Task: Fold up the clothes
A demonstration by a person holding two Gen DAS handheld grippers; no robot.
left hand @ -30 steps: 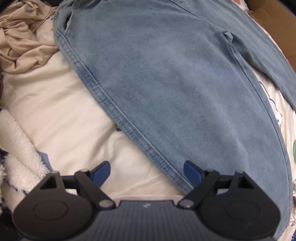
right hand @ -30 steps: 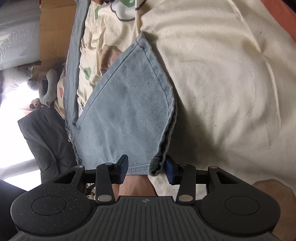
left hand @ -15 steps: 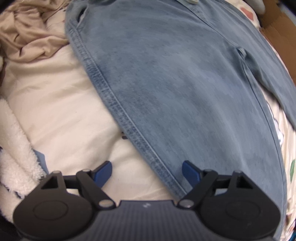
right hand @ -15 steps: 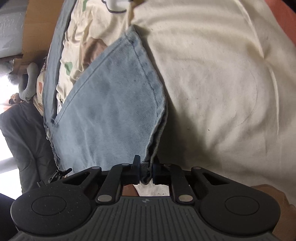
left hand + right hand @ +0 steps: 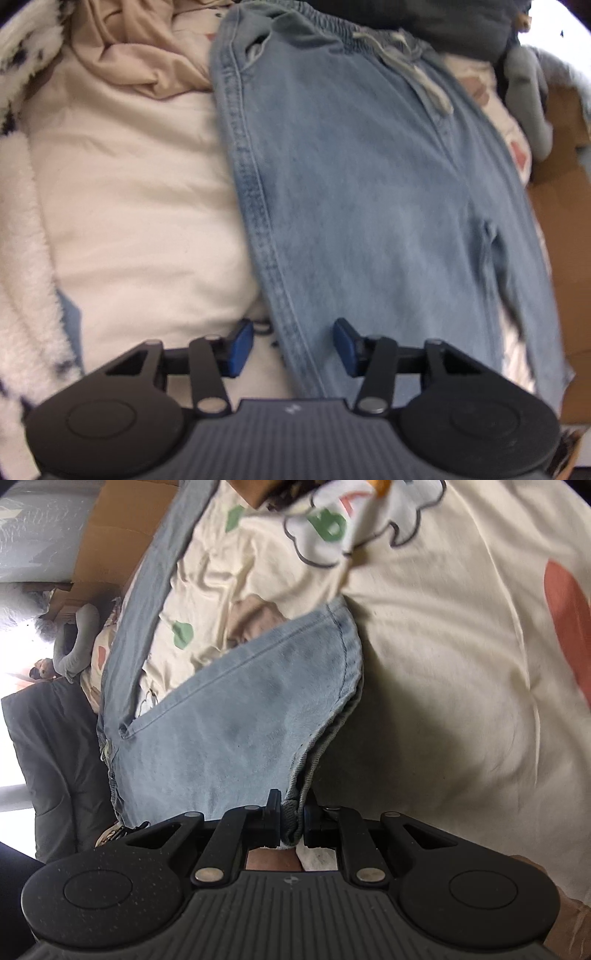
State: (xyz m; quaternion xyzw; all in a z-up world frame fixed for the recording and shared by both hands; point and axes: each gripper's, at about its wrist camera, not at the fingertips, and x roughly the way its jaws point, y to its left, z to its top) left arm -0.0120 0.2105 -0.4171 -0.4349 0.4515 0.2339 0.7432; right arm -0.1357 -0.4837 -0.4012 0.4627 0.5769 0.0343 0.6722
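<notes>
Jeans (image 5: 236, 716): your right gripper (image 5: 291, 821) pinches their hem; your left gripper (image 5: 293, 350), jaws closing, straddles their side seam without gripping.

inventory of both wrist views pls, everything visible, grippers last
jeans: 1, light blue denim, spread on the bed, drawstring waist at the far end
drawstring: 1, grey-white, at the waistband
cream sheet: 1, under the jeans
beige garment: 1, crumpled, far left of the jeans
fleece: 1, white with dark spots, left edge
printed cover: 1, cream with green and brown shapes, beyond the hem
cardboard: brown, right edge
left gripper: jaws just closing, side seam between them, not yet pinched
right gripper: jaws shut on the jeans hem
</notes>
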